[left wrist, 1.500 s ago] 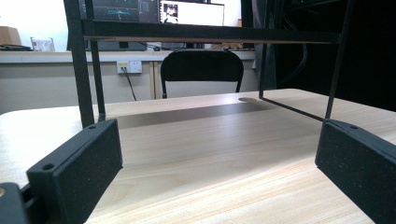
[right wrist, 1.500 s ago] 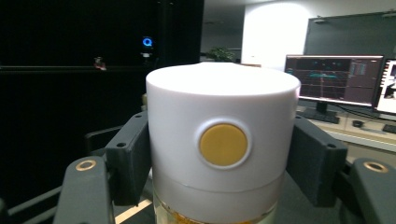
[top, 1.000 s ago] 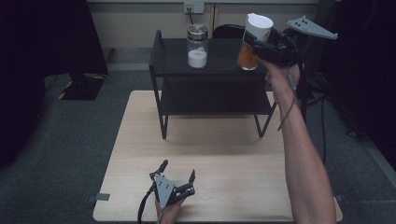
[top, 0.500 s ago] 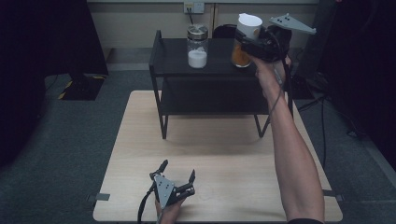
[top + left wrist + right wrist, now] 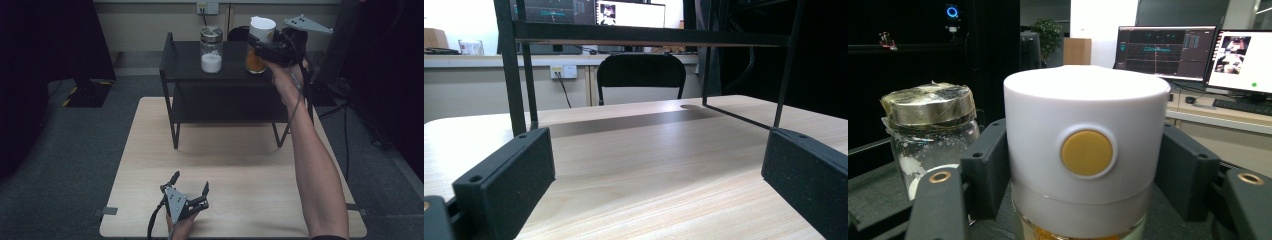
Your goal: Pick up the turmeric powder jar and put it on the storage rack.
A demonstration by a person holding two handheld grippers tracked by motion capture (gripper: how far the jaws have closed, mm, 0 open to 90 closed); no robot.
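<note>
— Grey carpet all round, pale wooden desk (image 5: 235,165), black two-tier shelf (image 5: 185,60) at its far end. Where's the white-capped jar (image 5: 258,45)?

— On the shelf's top tier, right part, orange contents at the bottom. The right tongs (image 5: 257,49) clamp it from both sides just under the cap; in the right gripper view the pads press against the white cap (image 5: 1087,145), its round yellow button facing the camera.

— Any change from a second ago?

— The jar has come in from the shelf's right edge, a little to the left, and its base now seems to meet the top tier, though I can't be sure it rests. The grip hasn't changed.

— What's nearby?

— A glass jar with a metal lid (image 5: 211,49), white powder inside, stands on the same tier to the left, apart from the held jar.

— And the other hand?

— The left tongs (image 5: 190,182) sit low on the desk's near edge, spread wide, nothing between them, unmoved. A chair (image 5: 641,77) and monitors lie beyond the shelf.
</note>
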